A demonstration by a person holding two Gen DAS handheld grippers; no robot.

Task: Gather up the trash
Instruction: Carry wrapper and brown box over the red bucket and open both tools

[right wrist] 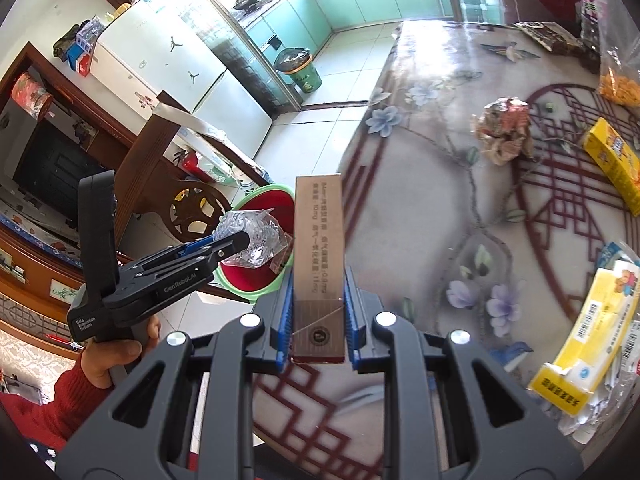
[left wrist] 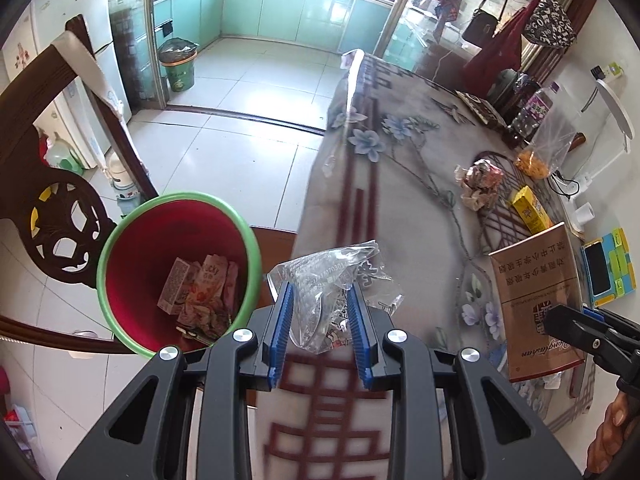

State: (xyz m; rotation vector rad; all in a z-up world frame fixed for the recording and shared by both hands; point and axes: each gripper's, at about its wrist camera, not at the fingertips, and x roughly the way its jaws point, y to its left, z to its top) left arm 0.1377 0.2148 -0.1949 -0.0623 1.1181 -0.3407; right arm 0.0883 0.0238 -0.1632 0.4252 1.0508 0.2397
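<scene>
Clamping my left gripper [left wrist: 320, 288] on crinkled clear plastic wrap [left wrist: 336, 280] beside the red bin [left wrist: 176, 272]; my right gripper [right wrist: 318, 284] is squeezing a brown carton [right wrist: 319, 256].

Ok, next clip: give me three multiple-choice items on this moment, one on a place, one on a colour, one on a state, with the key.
1. Where is the trash bin?
A. On the table
B. On the floor beside the table's edge, next to a wooden chair
C. Inside the kitchen

2. What colour is the bin's rim?
A. Green
B. Blue
C. Yellow

3. What does the right gripper hold?
A. Nothing, jaws wide open
B. A crumpled flower-print wrapper
C. A brown carton, jaws shut on it

Key:
1 B: the left wrist view shows it below the tablecloth edge, by the chair.
2 A: a green rim rings the red inside.
3 C: the carton stands clamped between the blue pads, while the left gripper holds a clear plastic wrapper.
</scene>
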